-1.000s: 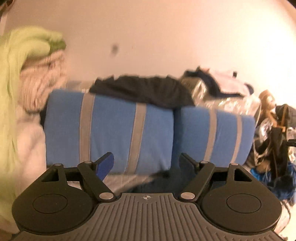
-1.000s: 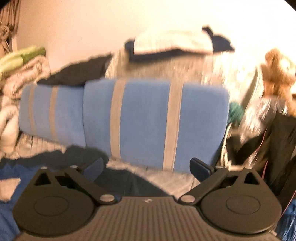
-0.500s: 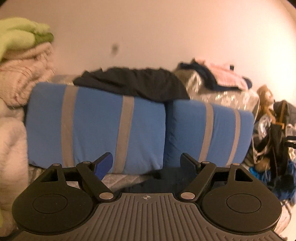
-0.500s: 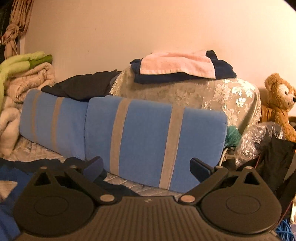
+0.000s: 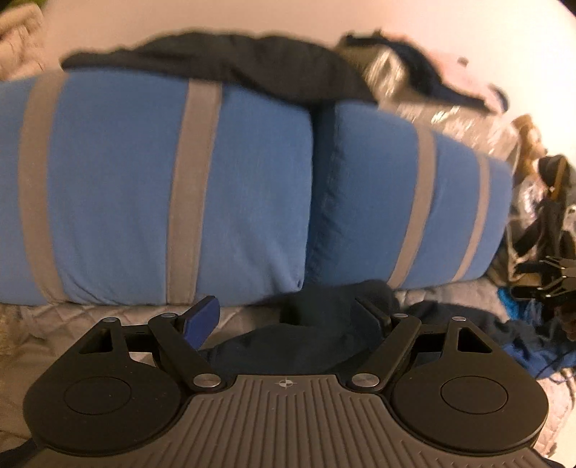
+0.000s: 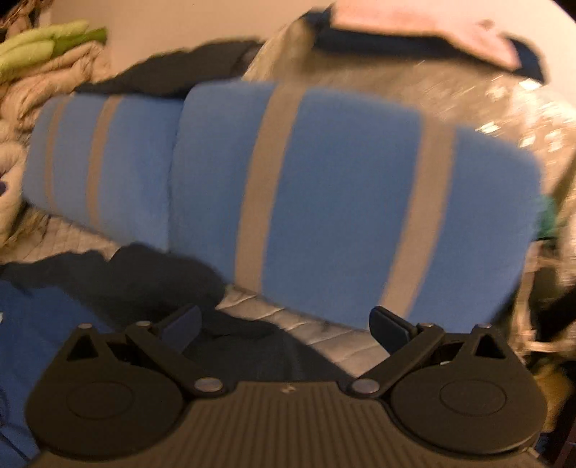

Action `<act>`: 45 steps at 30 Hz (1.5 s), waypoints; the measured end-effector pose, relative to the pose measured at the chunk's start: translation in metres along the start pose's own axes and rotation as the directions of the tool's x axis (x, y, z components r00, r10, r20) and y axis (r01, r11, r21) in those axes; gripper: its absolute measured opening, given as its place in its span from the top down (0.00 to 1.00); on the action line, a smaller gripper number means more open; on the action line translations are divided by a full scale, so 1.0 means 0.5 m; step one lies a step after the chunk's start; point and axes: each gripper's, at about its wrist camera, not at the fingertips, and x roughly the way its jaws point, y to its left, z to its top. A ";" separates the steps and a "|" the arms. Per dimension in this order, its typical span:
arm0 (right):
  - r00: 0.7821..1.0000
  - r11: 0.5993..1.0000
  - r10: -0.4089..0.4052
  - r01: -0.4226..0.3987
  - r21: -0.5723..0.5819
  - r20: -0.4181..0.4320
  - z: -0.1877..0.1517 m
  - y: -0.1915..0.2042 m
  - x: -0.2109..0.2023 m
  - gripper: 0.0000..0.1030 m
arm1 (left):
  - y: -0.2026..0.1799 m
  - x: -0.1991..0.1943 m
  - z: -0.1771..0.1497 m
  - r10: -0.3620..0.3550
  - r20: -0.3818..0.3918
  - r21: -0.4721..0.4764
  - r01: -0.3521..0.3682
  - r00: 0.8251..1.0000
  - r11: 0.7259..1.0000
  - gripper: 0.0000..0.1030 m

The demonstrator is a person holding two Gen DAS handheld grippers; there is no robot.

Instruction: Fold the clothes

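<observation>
A dark navy garment [image 5: 316, 324] lies crumpled on the grey quilted bed cover [image 5: 90, 316], just in front of two blue pillows. My left gripper [image 5: 288, 316] hovers right over it, open, its fingers either side of the raised fold without pressing on it. In the right wrist view the same dark garment [image 6: 151, 277] spreads to the left, beside a brighter blue cloth [image 6: 39, 324]. My right gripper [image 6: 288, 325] is open above the garment's edge and the quilt [image 6: 324, 331], nothing between its fingers.
Two blue pillows with grey stripes [image 5: 172, 187] [image 6: 342, 194] stand close behind. A black garment [image 5: 223, 64] drapes over them. Folded blankets [image 6: 46, 64] pile at the left, a pink towel [image 6: 424, 32] on a floral bundle at the right, dark clutter [image 5: 547, 230] beyond.
Both grippers have dropped and moved in toward the pillows, which now fill the views. The dark garment has come up between the left fingers. Both stay open.
</observation>
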 end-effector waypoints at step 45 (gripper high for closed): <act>0.949 0.930 0.315 -0.309 0.201 0.001 0.032 0.143 0.430 0.79 | -0.083 0.207 -0.063 -0.027 0.020 0.166 0.023 0.999 0.986 0.85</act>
